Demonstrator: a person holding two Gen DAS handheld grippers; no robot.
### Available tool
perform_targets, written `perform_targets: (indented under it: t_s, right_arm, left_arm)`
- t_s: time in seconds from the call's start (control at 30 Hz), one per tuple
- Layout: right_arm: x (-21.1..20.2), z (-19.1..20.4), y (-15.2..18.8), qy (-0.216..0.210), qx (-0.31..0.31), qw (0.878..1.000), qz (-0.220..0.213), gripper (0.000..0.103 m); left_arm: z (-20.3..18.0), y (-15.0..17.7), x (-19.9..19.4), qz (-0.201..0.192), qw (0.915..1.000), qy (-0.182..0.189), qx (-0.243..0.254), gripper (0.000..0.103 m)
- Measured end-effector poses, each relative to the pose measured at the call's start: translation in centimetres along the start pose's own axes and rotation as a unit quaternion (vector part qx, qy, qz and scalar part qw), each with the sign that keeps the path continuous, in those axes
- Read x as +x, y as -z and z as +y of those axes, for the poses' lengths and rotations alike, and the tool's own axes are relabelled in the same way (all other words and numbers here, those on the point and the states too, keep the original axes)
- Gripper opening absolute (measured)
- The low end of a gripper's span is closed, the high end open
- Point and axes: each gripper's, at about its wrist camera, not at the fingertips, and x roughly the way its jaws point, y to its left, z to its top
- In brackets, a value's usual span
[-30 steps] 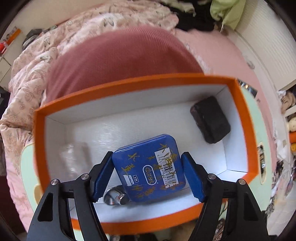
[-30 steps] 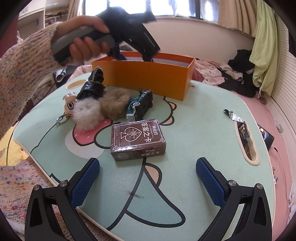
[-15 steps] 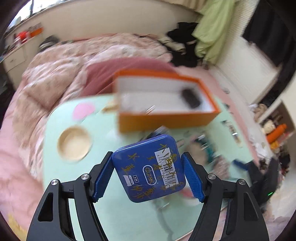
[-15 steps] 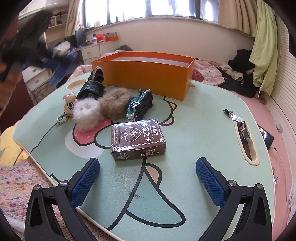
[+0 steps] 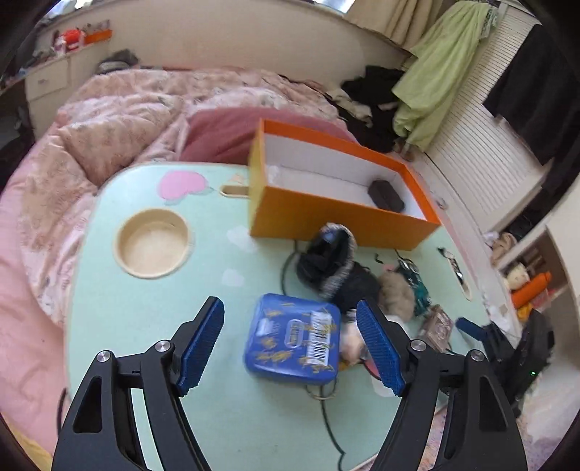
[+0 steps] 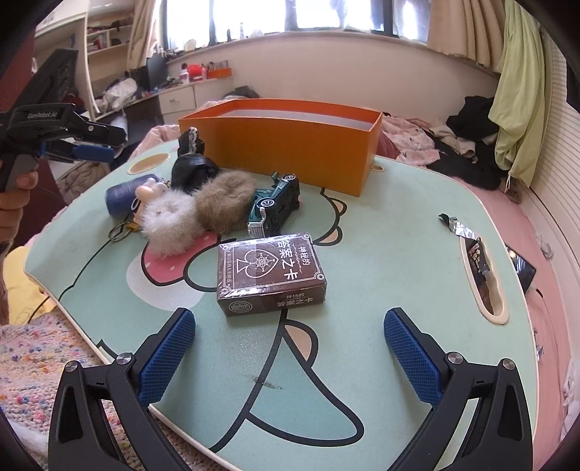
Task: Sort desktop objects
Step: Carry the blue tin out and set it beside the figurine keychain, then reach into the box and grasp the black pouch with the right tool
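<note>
Mint-green tabletop (image 5: 152,362) carried a blue tin (image 5: 293,337) lying flat between the left gripper (image 5: 290,347)'s opening jaws, untouched; the right gripper (image 6: 290,358) hung released near the card box (image 6: 270,271).

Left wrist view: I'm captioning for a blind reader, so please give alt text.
The left gripper is opening above a blue tin lying on the mint-green table. Behind it stands an orange box holding a dark object.

I am seeing bright daylight streaming through blown-out windows (image 6: 275,14), fisheye edges bending and darkening, left wrist view smearing slightly with motion blur
</note>
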Motion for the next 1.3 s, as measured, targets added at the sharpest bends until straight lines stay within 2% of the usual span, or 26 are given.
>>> perform_targets:
  t_s: [0.1,0.2,0.33,0.43,0.5,0.53,0.6,0.87,0.93,0.97,1.0,1.1,1.2,1.23,1.3]
  right_arm:
    - [0.0,0.0,0.0,0.0,0.0,1.0,0.0,0.103]
    - [0.0,0.0,0.0,0.001,0.001,1.0,0.0,0.103]
    - [0.0,0.0,0.0,0.001,0.001,1.0,0.0,0.103]
    - [0.0,0.0,0.0,0.0,0.001,1.0,0.0,0.103]
    - [-0.1,-0.1,0.0,0.0,0.001,1.0,-0.001,0.103]
    - [-0.1,0.0,0.0,0.0,0.001,1.0,-0.001,0.103]
    - [-0.1,-0.1,0.1,0.0,0.001,1.0,0.0,0.103]
    - [-0.2,-0.4,-0.1,0.002,0.003,1.0,0.006,0.103]
    - [-0.2,-0.4,-0.4,0.001,0.004,1.0,0.011,0.091]
    - [-0.4,-0.5,-0.7,-0.006,0.004,1.0,0.014,0.079]
    - [-0.6,-0.7,-1.1,-0.016,0.005,1.0,0.017,0.073]
    - [-1.7,-1.2,-4.1,-0.01,0.0,1.0,-0.009,0.073]
    - [-2.4,-1.8,-9.4,0.017,-0.008,0.999,-0.033,0.07]
    - [-2.2,-2.0,-10.9,0.017,-0.006,0.999,-0.03,0.067]
    - [-0.4,-2.4,-14.9,0.024,-0.005,1.0,0.001,0.055]
  left_arm:
    - [0.6,1.5,-1.2,-0.018,0.9998,-0.002,-0.011,0.077]
    - [-0.2,4.4,-1.1,0.0,1.0,-0.007,-0.001,0.079]
    - [-3.0,8.3,1.2,0.039,0.9985,-0.024,0.028,0.079]
    - [-5.6,9.5,2.3,0.014,0.9946,-0.077,0.067,0.082]
    - [-7.1,10.0,3.6,0.012,0.9876,-0.112,0.109,0.09]
    - [-7.4,10.2,3.8,-0.001,0.986,-0.114,0.121,0.103]
    - [-7.5,10.4,4.1,-0.006,0.9873,-0.095,0.127,0.103]
    - [-6.8,10.0,4.0,-0.012,0.988,-0.101,0.116,0.103]
    - [-6.8,10.0,4.0,-0.011,0.988,-0.101,0.116,0.103]
    - [-6.8,10.0,4.0,-0.011,0.988,-0.101,0.116,0.103]
    - [-6.7,10.0,4.0,-0.011,0.988,-0.101,0.116,0.103]
    - [-6.8,10.1,4.0,-0.012,0.988,-0.1,0.117,0.103]
    - [-6.7,10.1,4.1,-0.013,0.988,-0.1,0.117,0.103]
    - [-6.7,10.1,4.1,-0.013,0.988,-0.1,0.117,0.103]
    - [-6.7,10.1,4.1,-0.013,0.9881,-0.099,0.117,0.103]
